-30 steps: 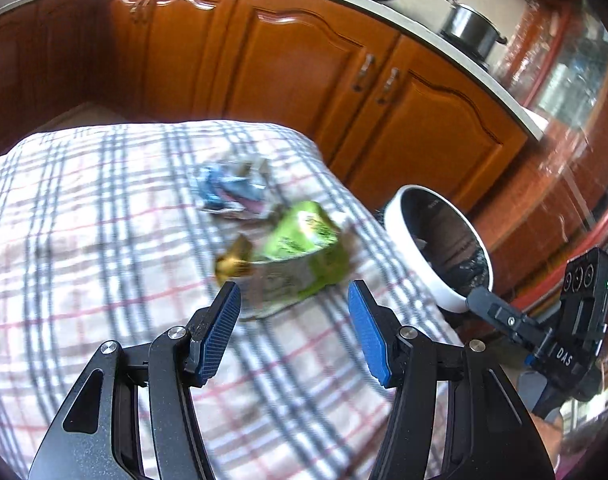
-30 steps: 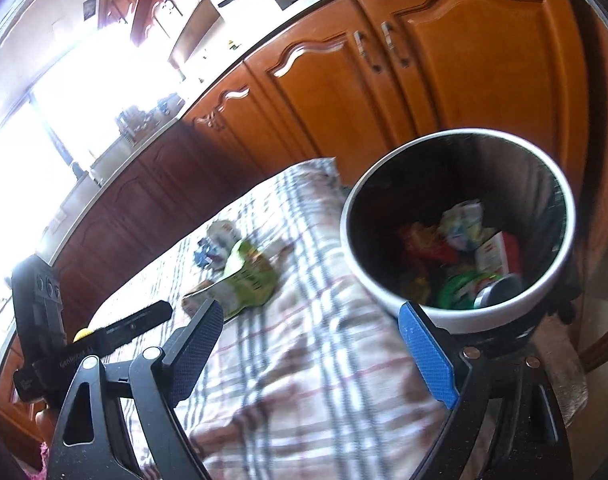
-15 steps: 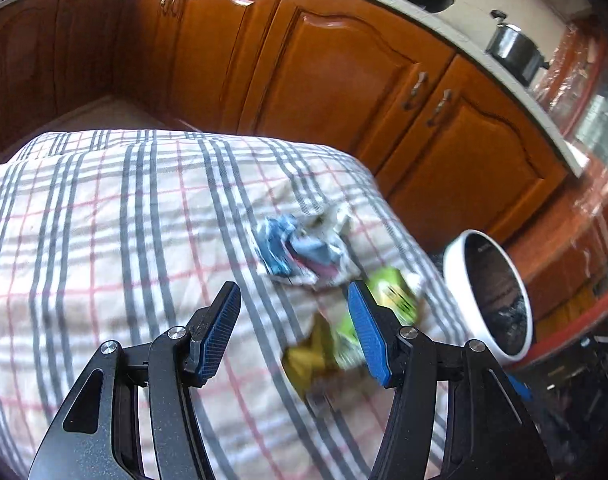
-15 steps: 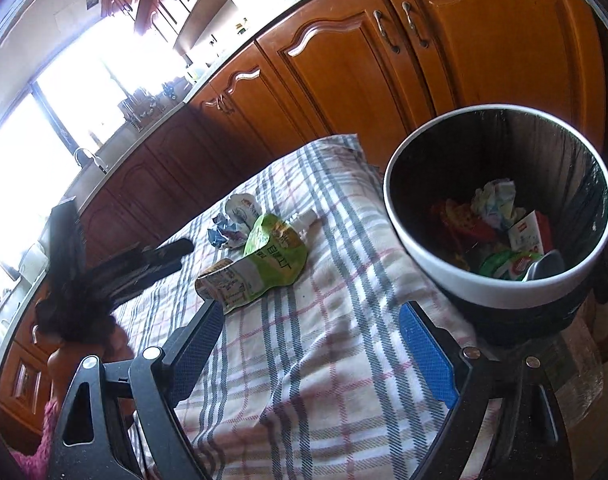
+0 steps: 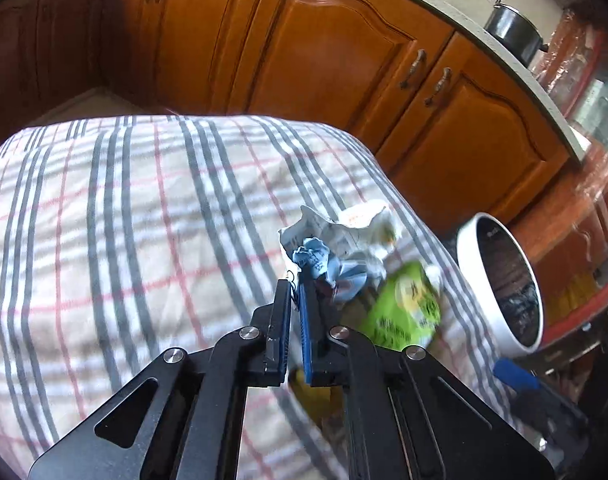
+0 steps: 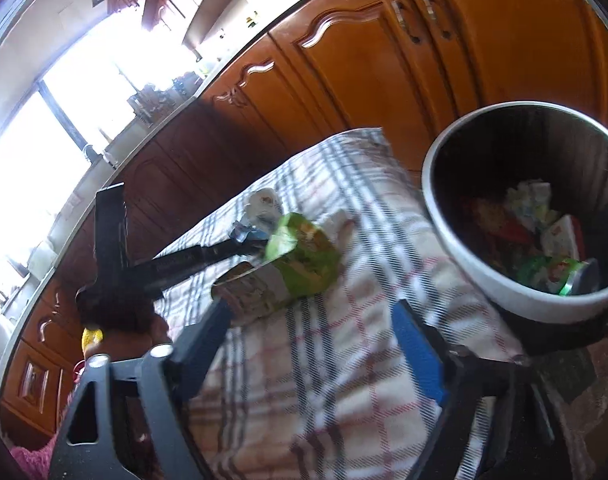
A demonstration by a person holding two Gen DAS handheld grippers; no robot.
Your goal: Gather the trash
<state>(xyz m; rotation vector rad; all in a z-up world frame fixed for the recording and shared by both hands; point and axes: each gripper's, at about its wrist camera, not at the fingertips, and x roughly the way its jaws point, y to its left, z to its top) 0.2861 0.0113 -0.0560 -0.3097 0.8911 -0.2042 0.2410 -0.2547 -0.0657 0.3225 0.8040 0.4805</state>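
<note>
Crumpled blue-and-white wrapper (image 5: 331, 256) on the plaid cloth (image 5: 124, 220), near the far right corner of the table, pinched at its near edge by the left gripper (image 5: 295, 292): jaws drawn almost together, only a thin fold of wrapper between the blue pads. Just beside it, touching on the right, a green snack bag (image 6: 300, 264), lying flat and partly blurred. Right gripper (image 6: 315, 320) low over the cloth, jaws wide and just narrowed a little, nothing pressed between the pads, green bag just ahead of the left finger. White-rimmed trash bin (image 6: 443, 216) past the table's right edge, coloured packets heaped inside. Wooden cabinets (image 5: 323, 52) behind, a steel pot (image 5: 511, 30) up on the counter.
</note>
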